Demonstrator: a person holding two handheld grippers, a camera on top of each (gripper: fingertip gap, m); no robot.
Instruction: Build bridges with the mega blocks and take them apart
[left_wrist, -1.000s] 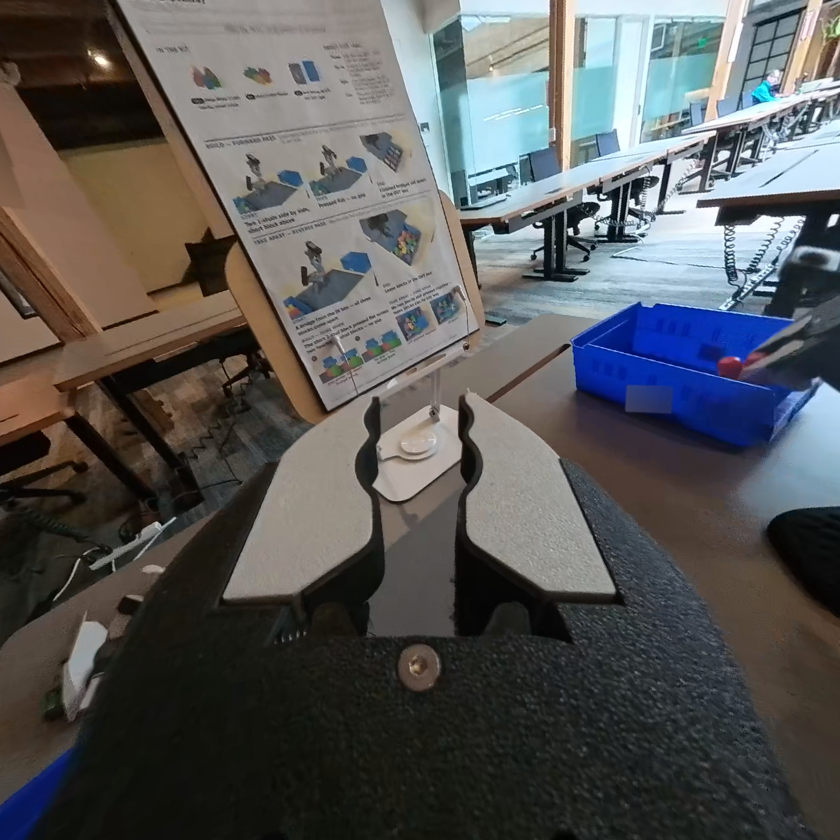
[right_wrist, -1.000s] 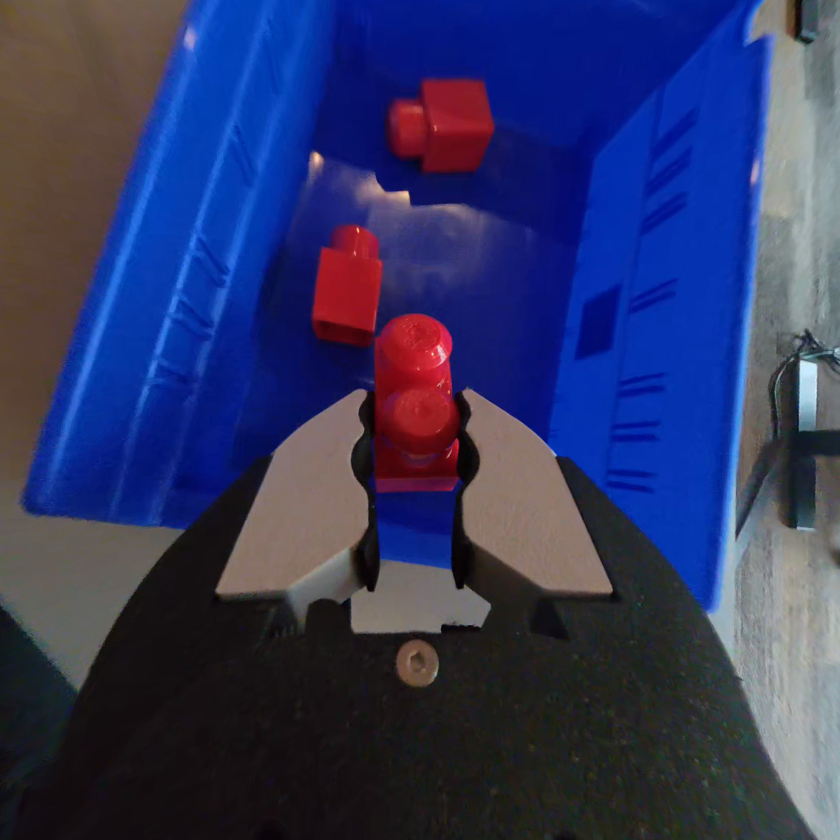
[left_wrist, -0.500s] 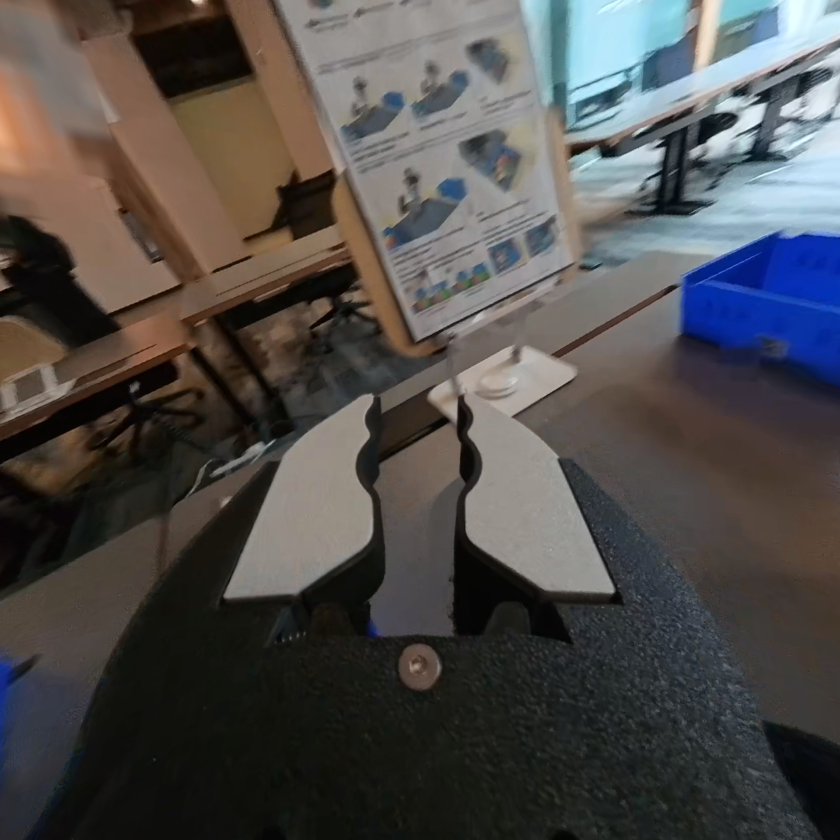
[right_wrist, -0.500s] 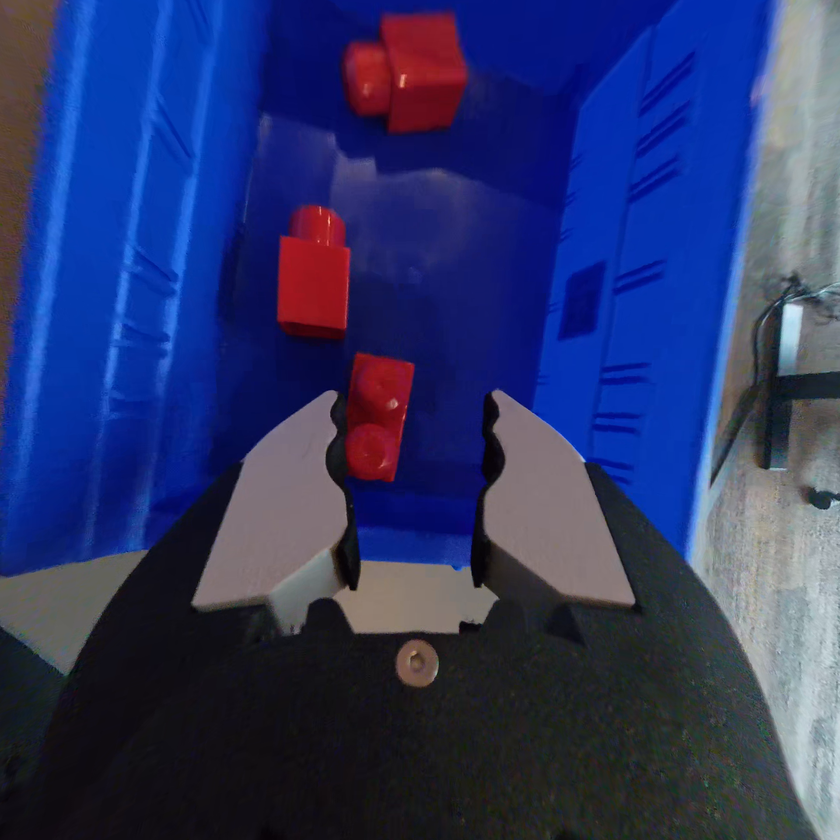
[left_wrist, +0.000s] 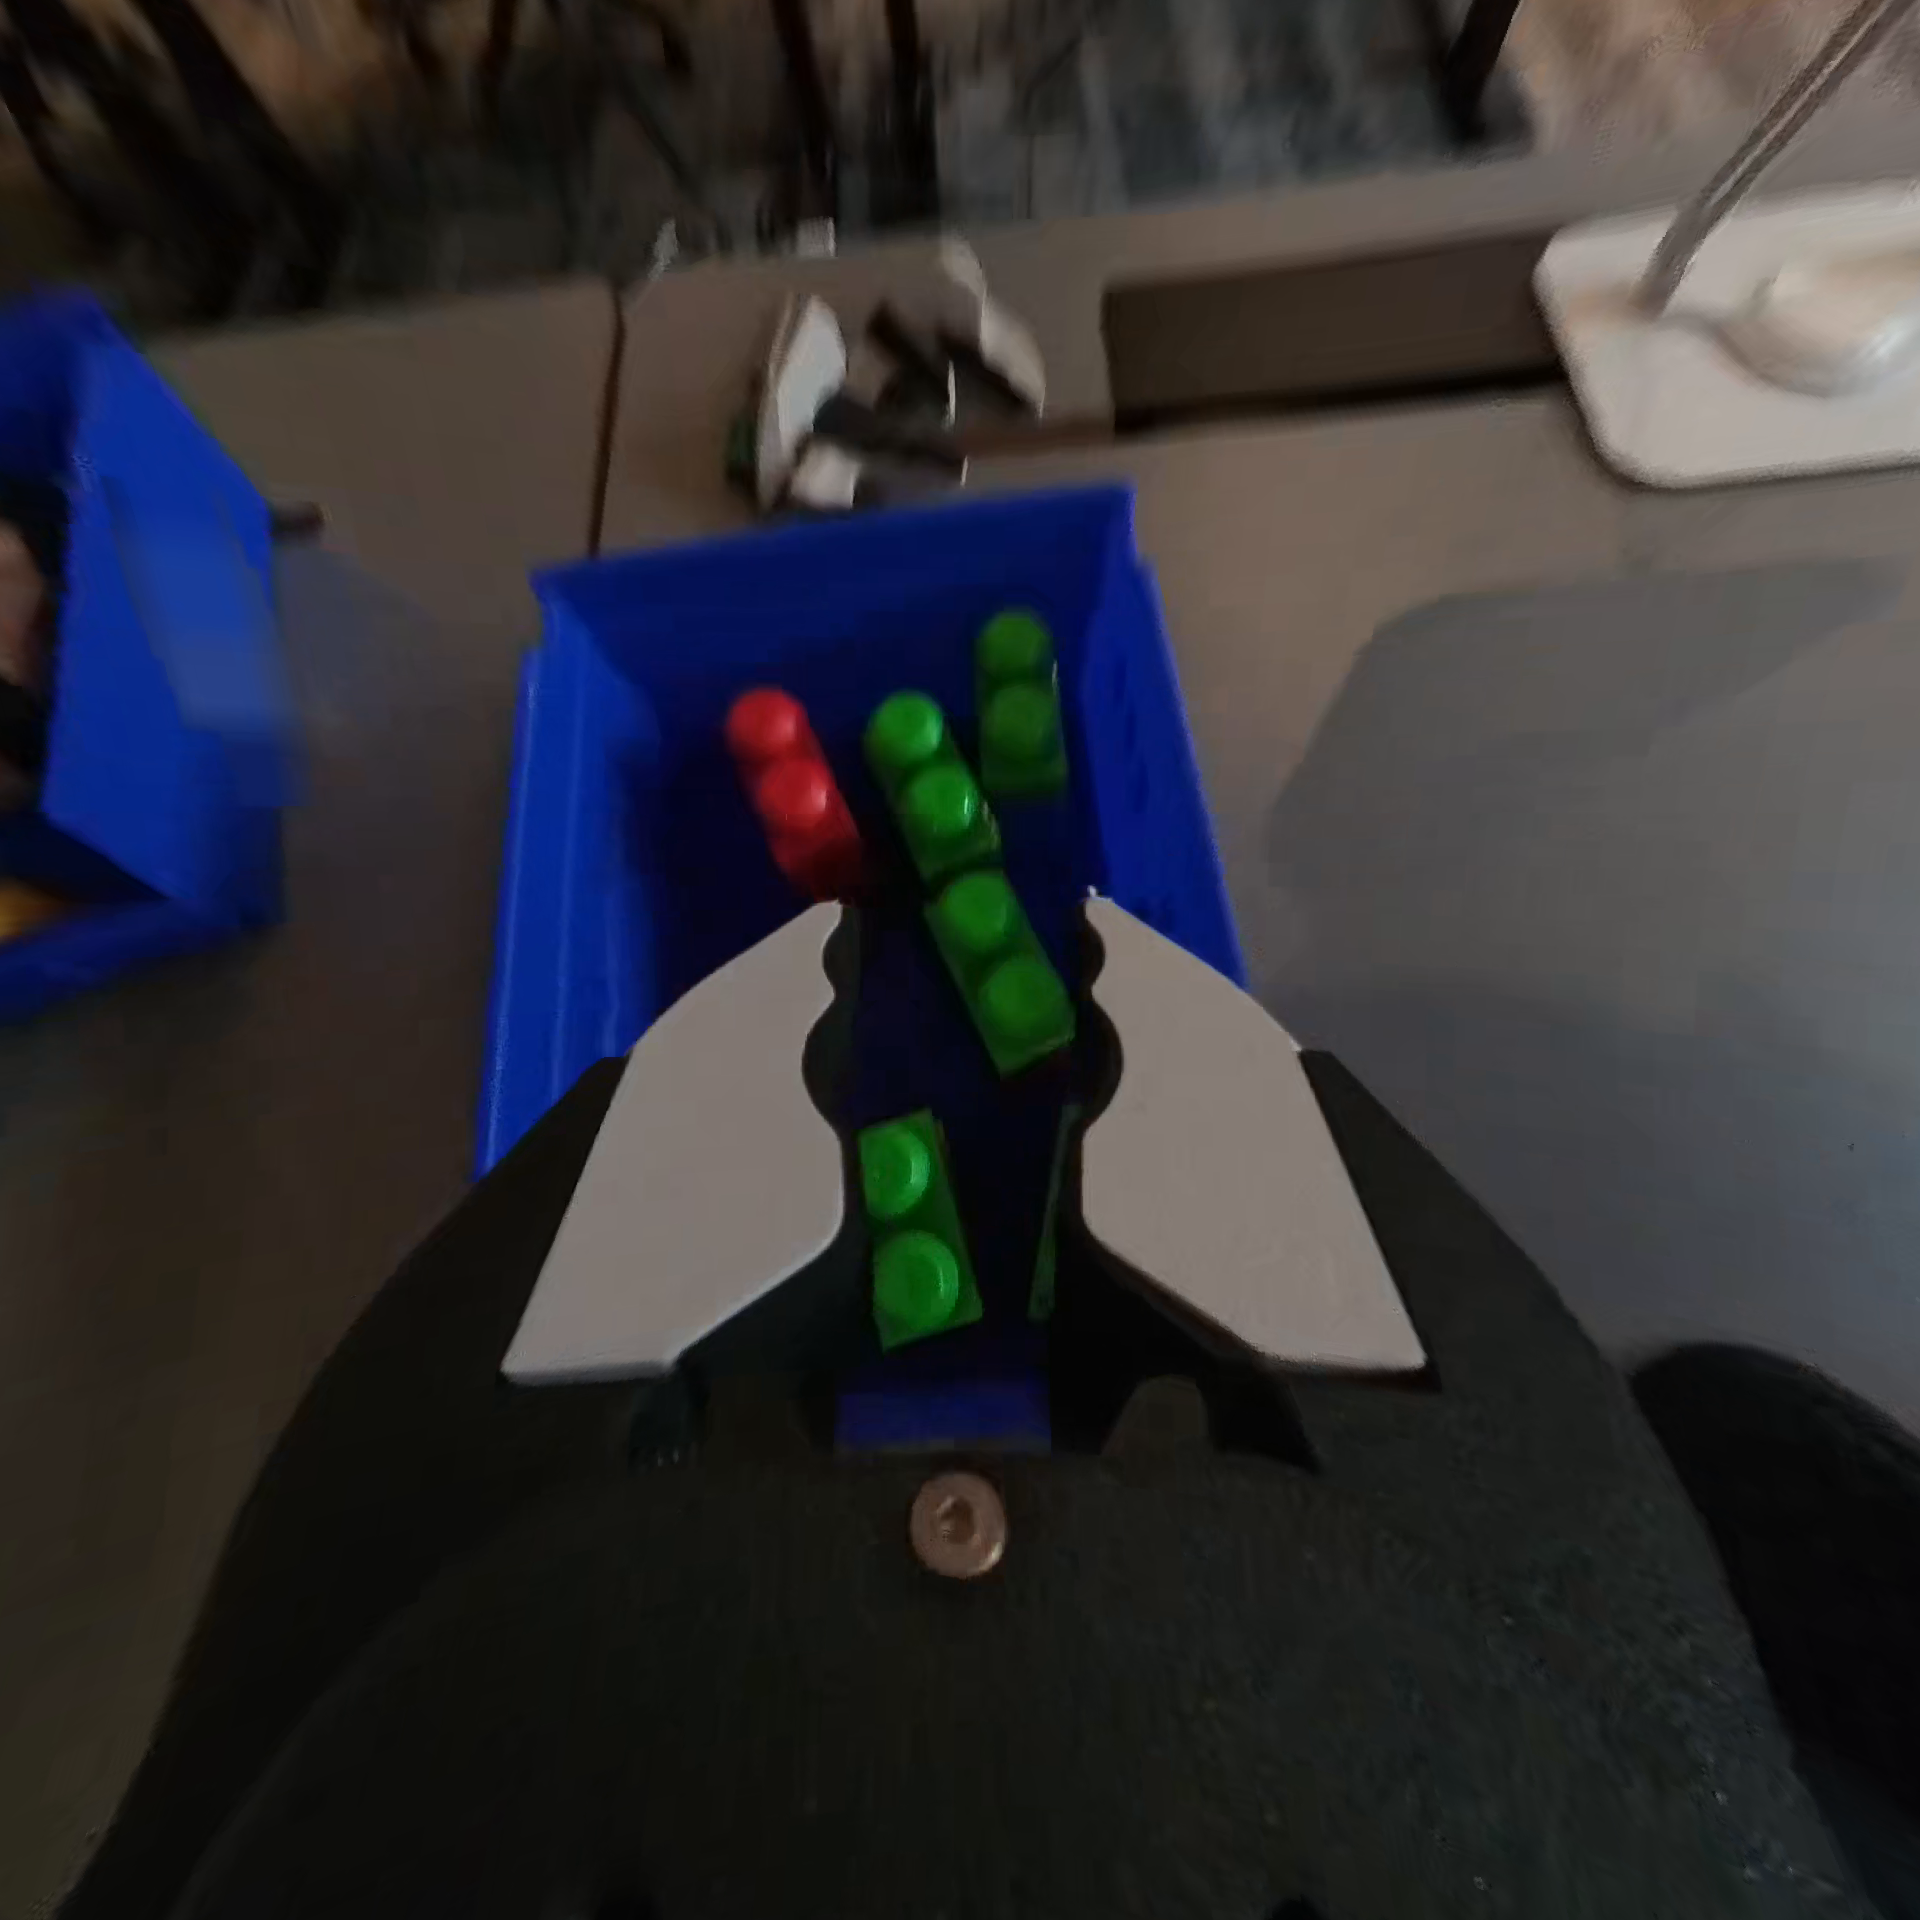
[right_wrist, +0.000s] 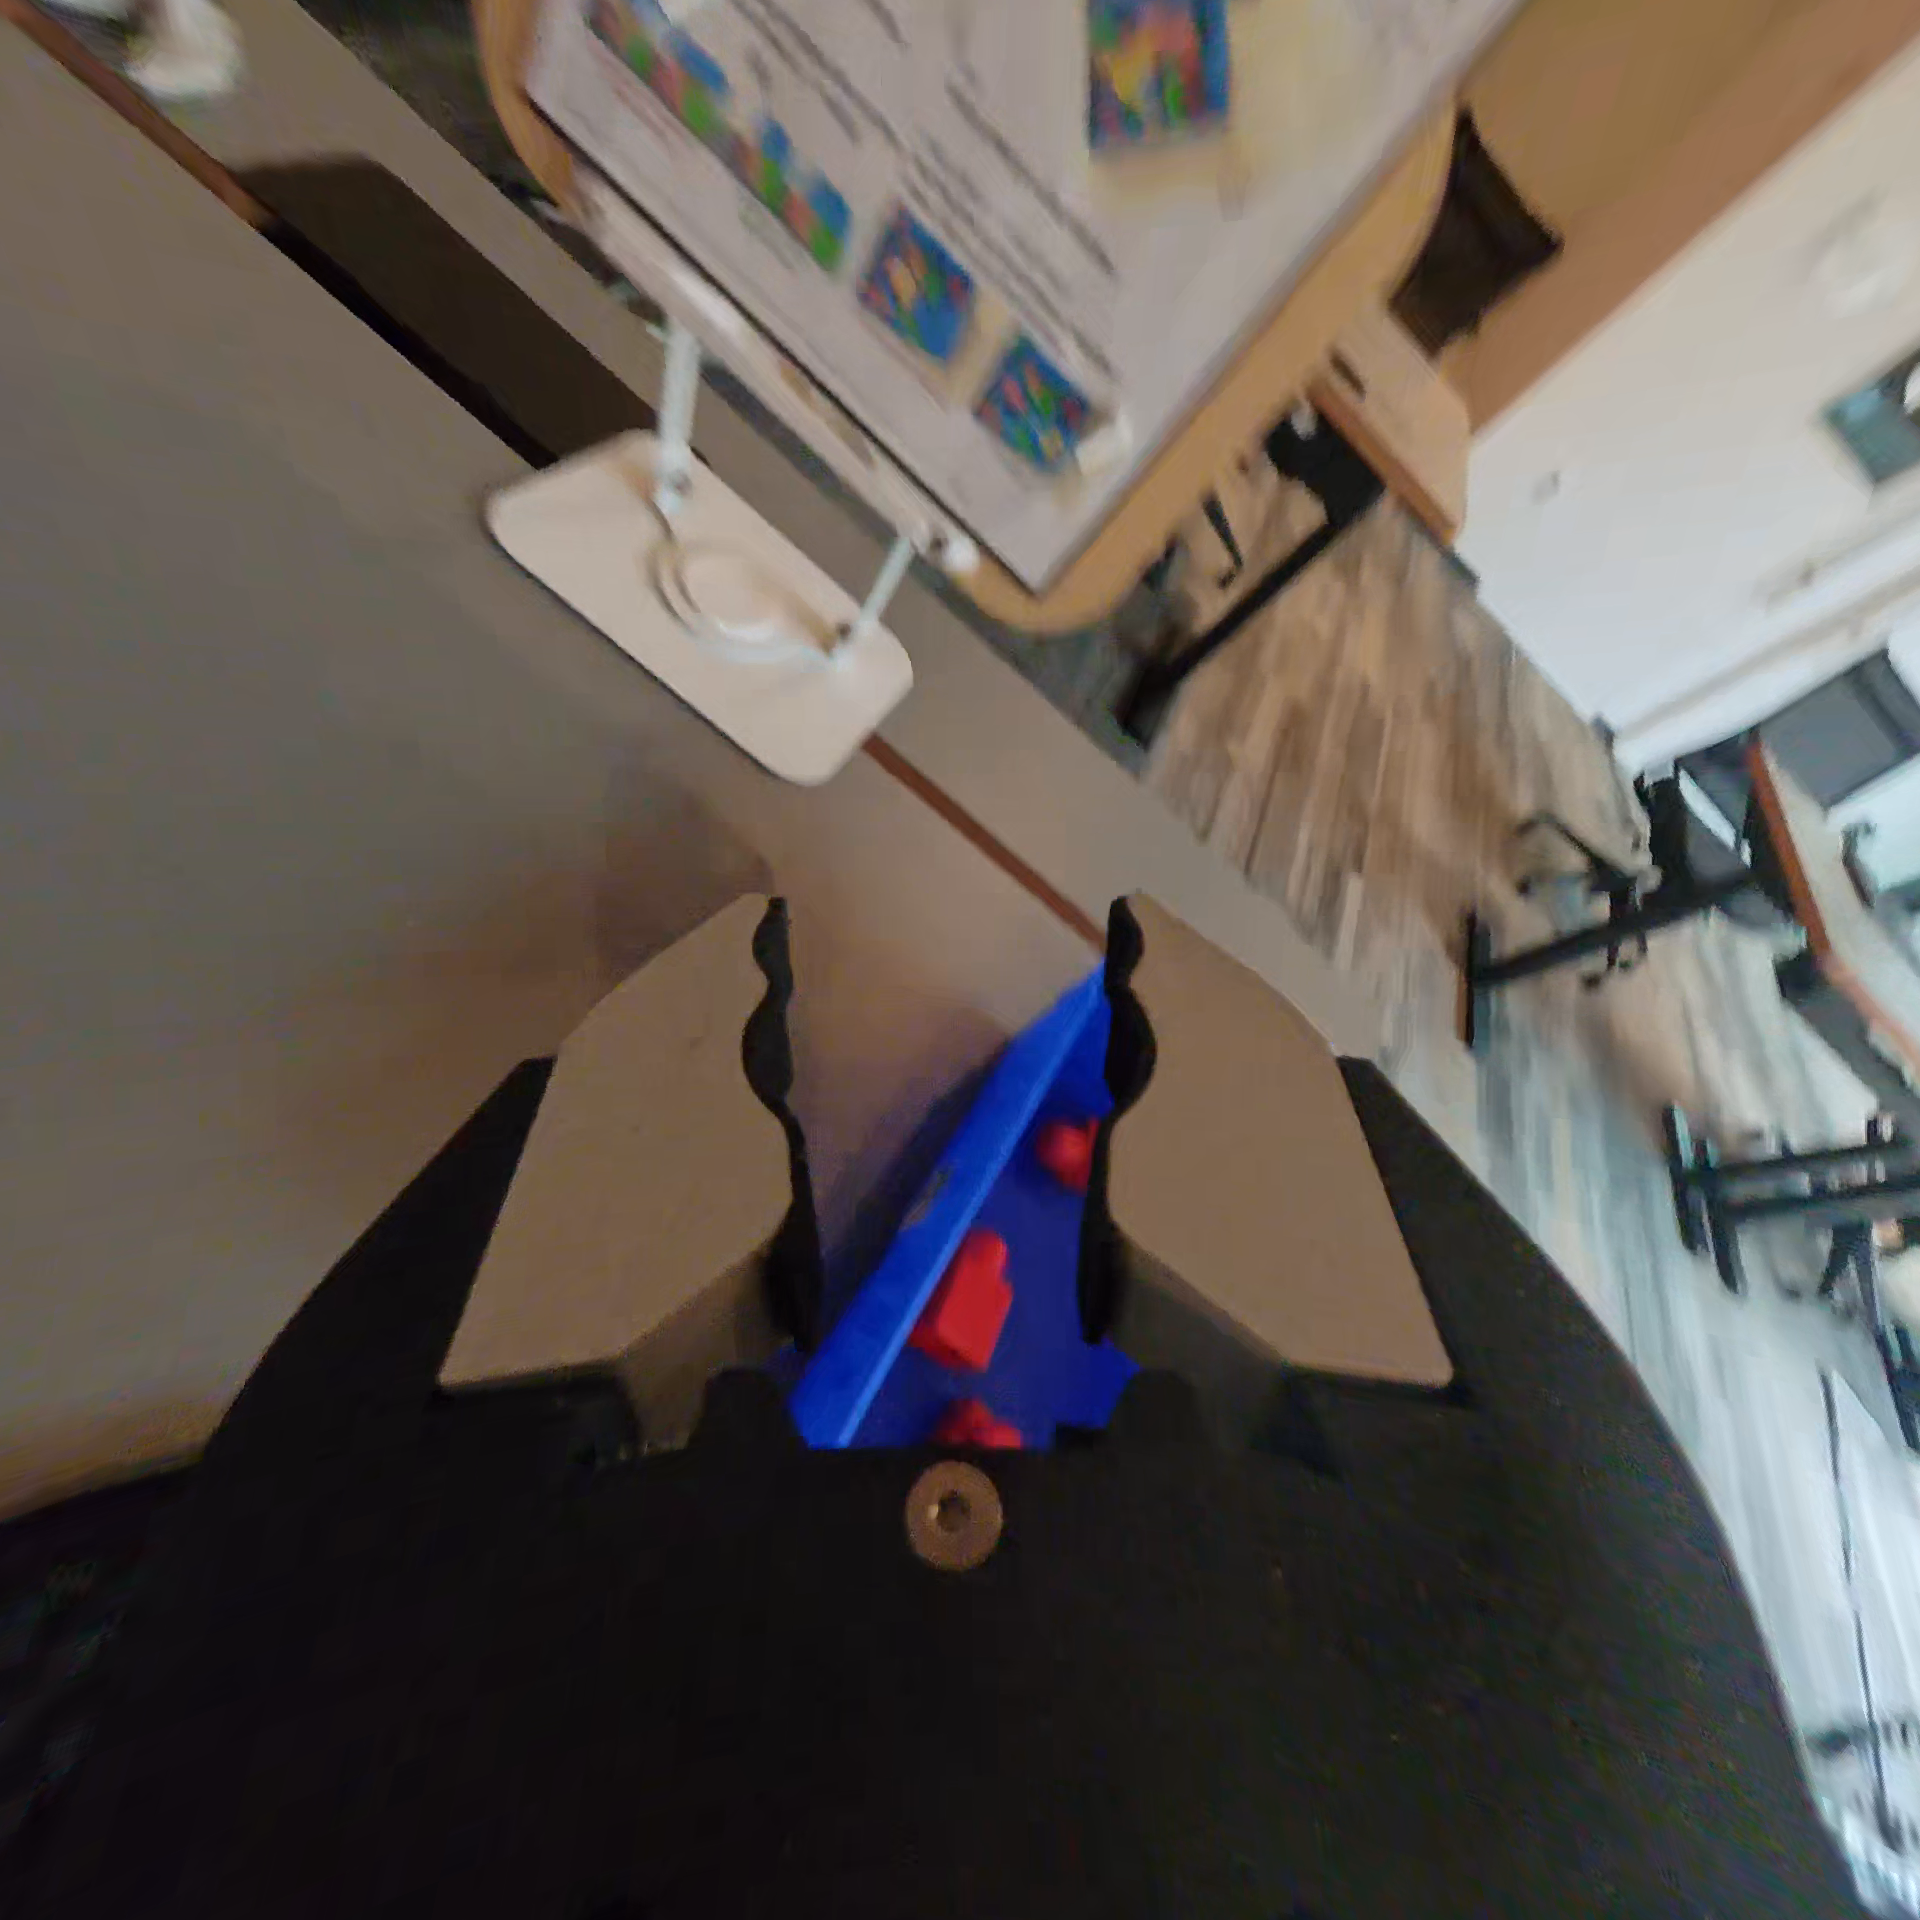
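Observation:
In the left wrist view my left gripper (left_wrist: 961, 914) is open and empty, hovering over a blue bin (left_wrist: 582, 831) that holds several green two-stud blocks (left_wrist: 997, 971) and one red block (left_wrist: 795, 800). One green block (left_wrist: 914, 1231) lies between my fingers, below them. In the right wrist view my right gripper (right_wrist: 940, 914) is open and empty, raised above another blue bin (right_wrist: 935, 1236) with red blocks (right_wrist: 966, 1304) inside.
A second blue bin (left_wrist: 135, 665) stands at the far left of the grey table (left_wrist: 1558, 831). A white stand base (right_wrist: 696, 597) holding an instruction poster (right_wrist: 935, 208) stands on the table. Small clutter (left_wrist: 883, 395) lies behind the green-block bin. Left tips to right tips: about 60 cm.
My left gripper swung left and tilted down from the poster to over the bin of green blocks. My right gripper opened, dropped the red block into its bin, and lifted and turned away.

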